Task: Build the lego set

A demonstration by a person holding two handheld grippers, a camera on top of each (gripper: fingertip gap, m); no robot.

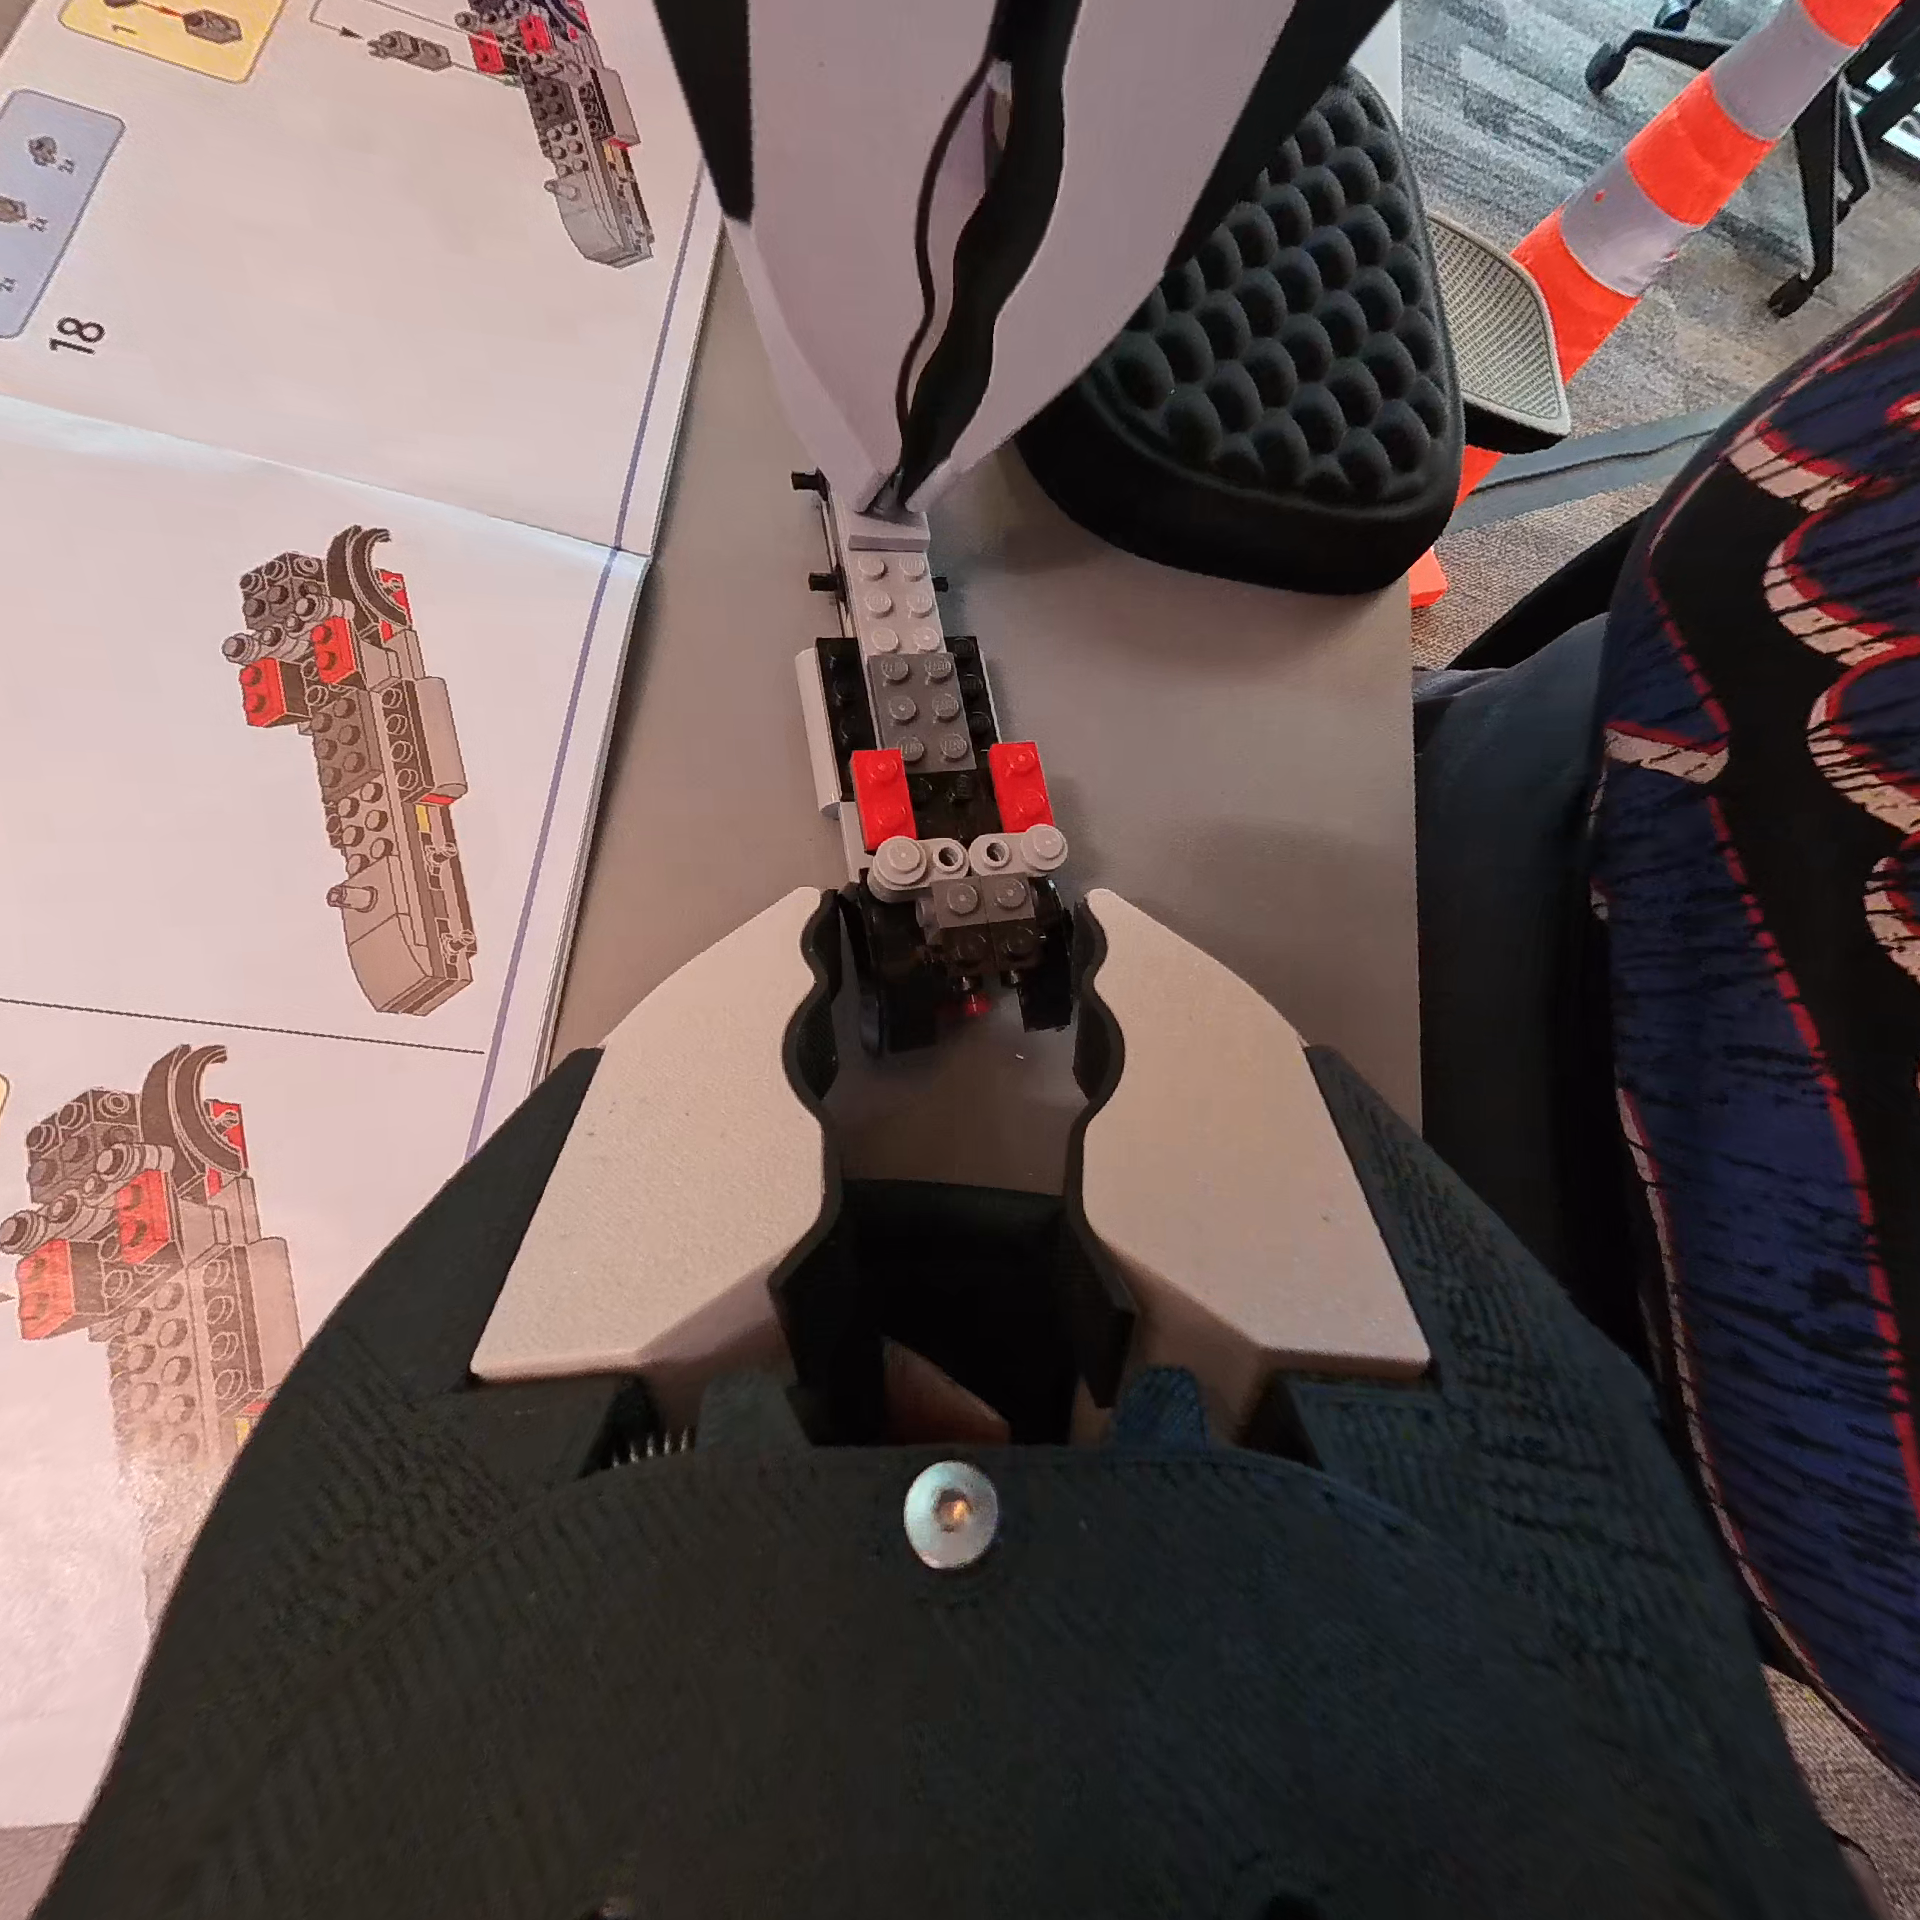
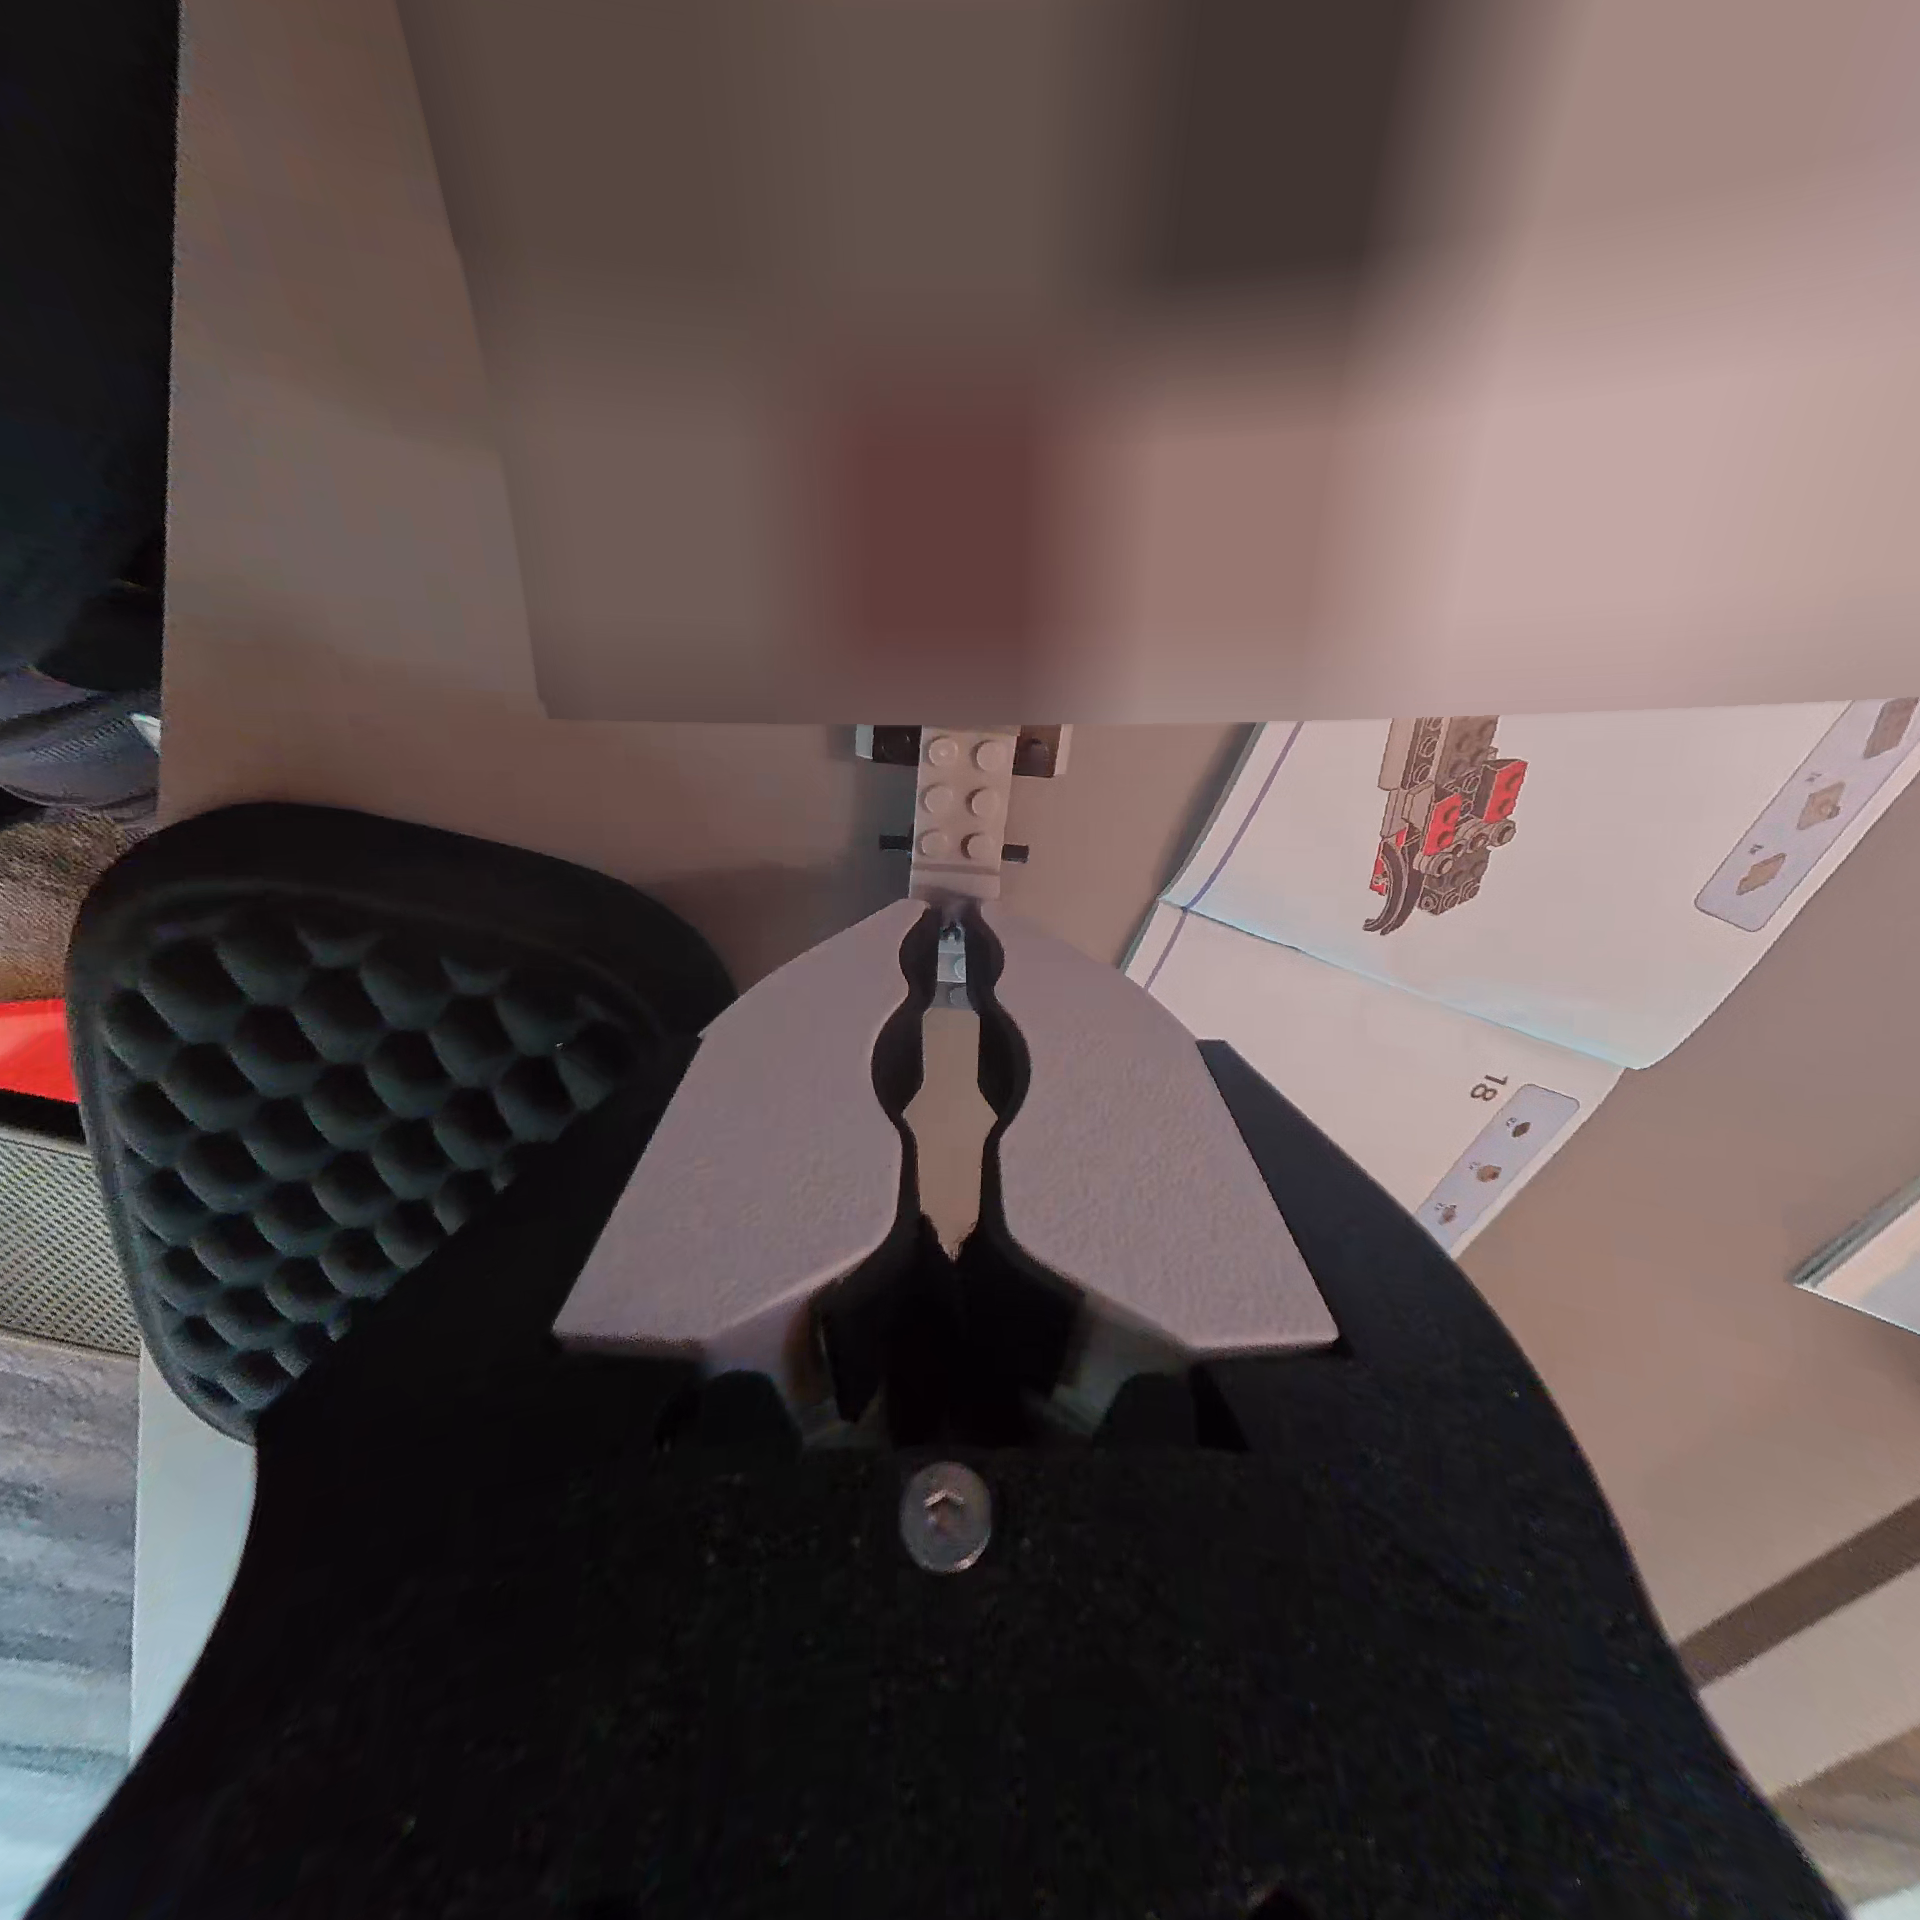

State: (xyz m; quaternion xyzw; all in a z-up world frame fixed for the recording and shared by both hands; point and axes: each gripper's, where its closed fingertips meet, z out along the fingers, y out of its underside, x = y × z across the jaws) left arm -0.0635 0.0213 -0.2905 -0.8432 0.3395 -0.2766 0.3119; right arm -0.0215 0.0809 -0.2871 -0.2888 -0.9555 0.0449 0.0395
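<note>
Currently the lego model [image 1: 930,769] is bracketed at six o'clock by the part-open left claw [image 1: 945,961] (whether gripped cannot be told). Its twelve o'clock tip is pinched by the nearly closed right claw [image 2: 948,925]; it should be kept flat on the bench [image 1: 1195,748].

Two grippers meet over one table [image 1: 1195,748]: the left gripper [image 1: 945,935] at one end of a single lego model [image 1: 925,727], the right gripper [image 1: 899,488] at the other. Two red bricks [image 1: 881,795] sit on the model. One open instruction booklet [image 1: 312,520] lies beside it, one black dimpled cushion [image 1: 1278,343] behind, and one orange-and-white traffic cone [image 1: 1662,177] on the floor.
</note>
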